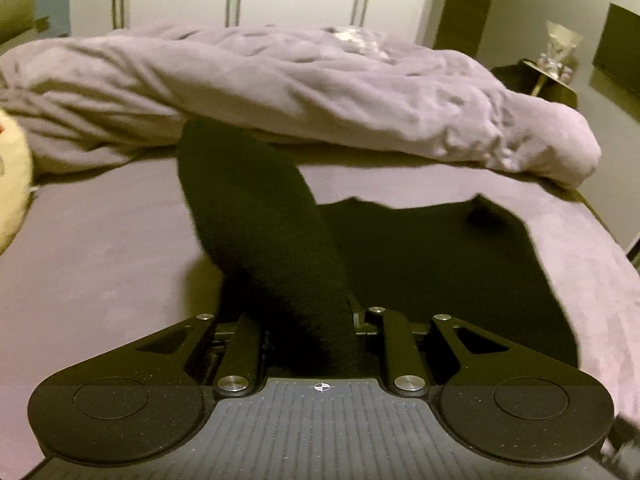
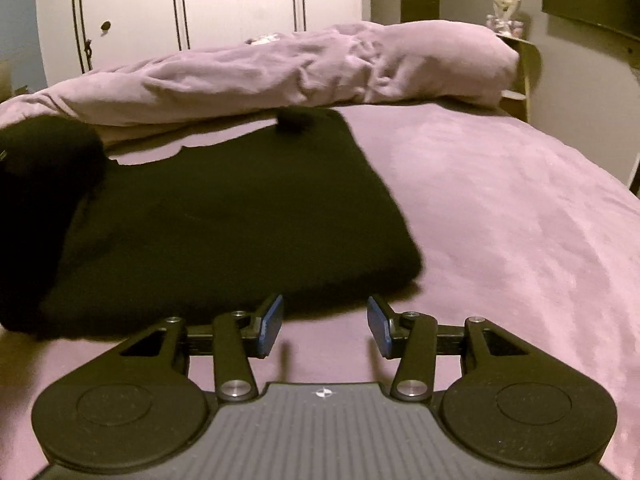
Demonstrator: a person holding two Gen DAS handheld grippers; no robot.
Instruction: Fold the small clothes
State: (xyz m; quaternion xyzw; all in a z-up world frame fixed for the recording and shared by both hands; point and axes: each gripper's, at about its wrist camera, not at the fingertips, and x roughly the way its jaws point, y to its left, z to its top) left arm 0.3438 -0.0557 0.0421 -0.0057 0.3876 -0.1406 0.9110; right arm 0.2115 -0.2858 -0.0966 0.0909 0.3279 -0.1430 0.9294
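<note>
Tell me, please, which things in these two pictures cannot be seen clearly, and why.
- Left tool fingertips: left wrist view, covered by the black cloth that it lifts.
- What kind of garment the black cloth is: both views, too dark and blurred.
- Yellow object: left wrist view, cut off by the left edge.
- Items on the side shelf: right wrist view, too small.
- Far side of the bed: both views, hidden behind the bunched blanket.

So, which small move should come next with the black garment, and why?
Probably the left gripper should carry its lifted flap across the black garment and lay it down. The flap hangs raised in its shut jaws, while the rest lies flat on the bed. The right gripper is open, holding nothing.
</note>
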